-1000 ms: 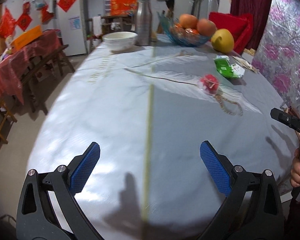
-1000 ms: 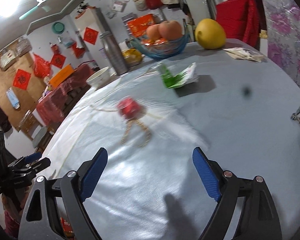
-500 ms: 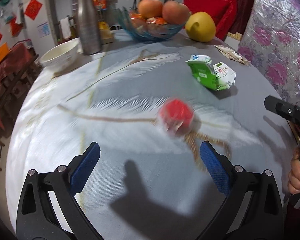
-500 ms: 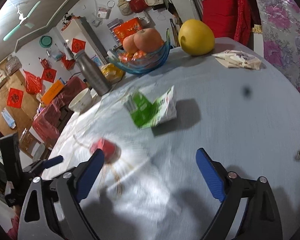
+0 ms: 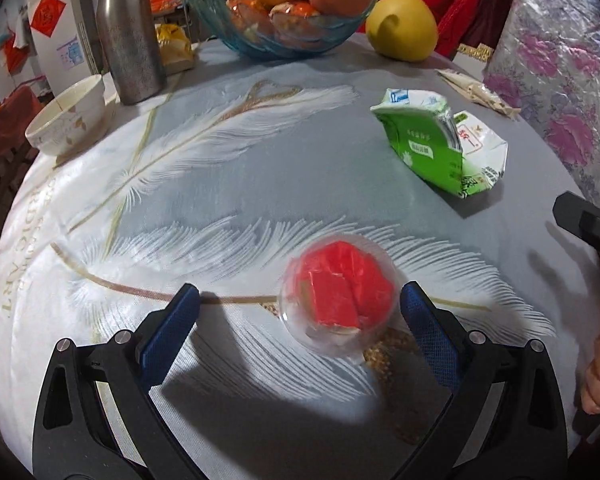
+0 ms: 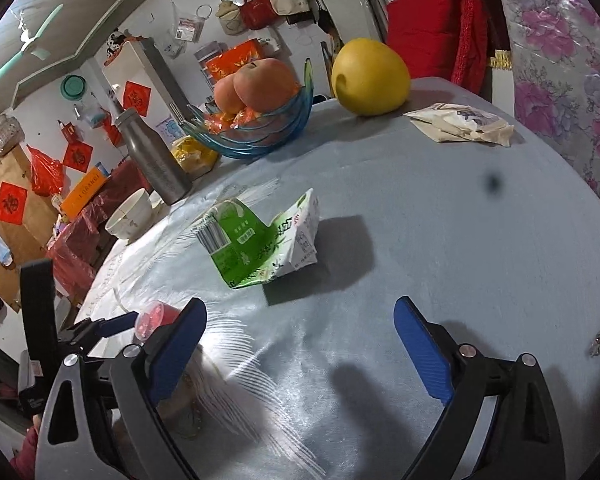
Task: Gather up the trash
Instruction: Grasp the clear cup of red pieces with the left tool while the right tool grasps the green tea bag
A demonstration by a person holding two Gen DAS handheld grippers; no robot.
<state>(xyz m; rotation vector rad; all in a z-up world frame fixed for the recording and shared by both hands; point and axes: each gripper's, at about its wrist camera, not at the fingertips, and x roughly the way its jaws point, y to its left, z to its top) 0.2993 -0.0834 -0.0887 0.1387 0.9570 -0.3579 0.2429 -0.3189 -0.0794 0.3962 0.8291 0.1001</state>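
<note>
A clear plastic cup with red wrapper inside (image 5: 340,300) lies on the grey feather-print tablecloth (image 5: 220,184). My left gripper (image 5: 300,316) is open and the cup sits between its blue pads, nearer the right one. A crumpled green and white carton (image 5: 440,148) lies further right. In the right wrist view the carton (image 6: 260,240) is just ahead of my open, empty right gripper (image 6: 300,332). The red cup (image 6: 156,318) shows at its left, partly hidden by the left pad.
At the back stand a blue glass fruit bowl (image 5: 284,36), a yellow pomelo (image 5: 402,26), a steel flask (image 5: 130,36) and a white bowl (image 5: 66,114). A flat wrapper (image 6: 460,124) lies at the far right. A floral wall (image 5: 560,80) borders the table's right.
My left gripper has moved forward and right until the red cup is between its pads. My right gripper has closed in on the green carton.
</note>
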